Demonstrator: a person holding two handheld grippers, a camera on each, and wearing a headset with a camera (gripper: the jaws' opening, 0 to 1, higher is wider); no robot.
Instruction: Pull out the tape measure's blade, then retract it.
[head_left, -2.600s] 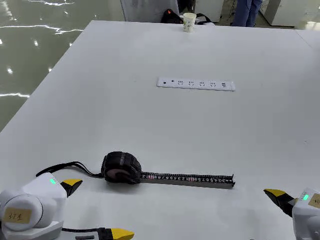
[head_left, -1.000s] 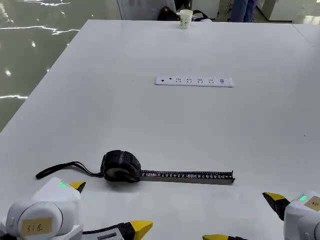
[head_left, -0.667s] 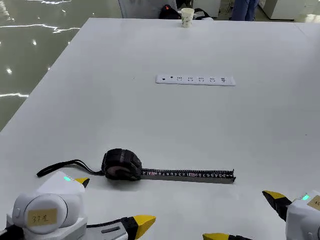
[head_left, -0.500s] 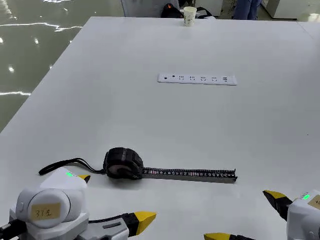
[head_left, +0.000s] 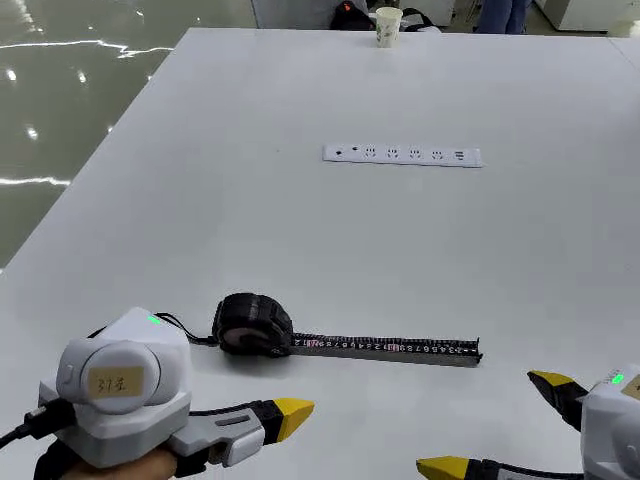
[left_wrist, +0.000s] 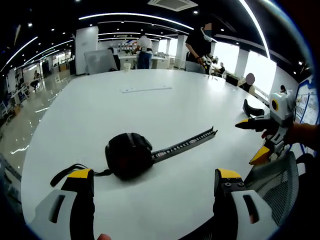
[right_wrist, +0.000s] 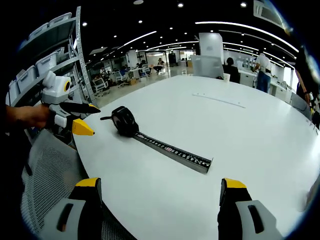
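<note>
Tape measure (head_left: 253, 324) lies with its blade (head_left: 395, 348) out, strap (head_left: 186, 326) partly hidden behind the left gripper (left_wrist: 153, 175). The right gripper (head_left: 492, 423) is cut off by the frame edge. Both grippers' jaws gape, empty.

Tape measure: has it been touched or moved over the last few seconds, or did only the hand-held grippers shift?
The left hand-held gripper has come forward toward the tape measure, jaws open, touching nothing. The right hand-held gripper stays open, short of the blade. The tape measure has not moved; its blade is still out.
</note>
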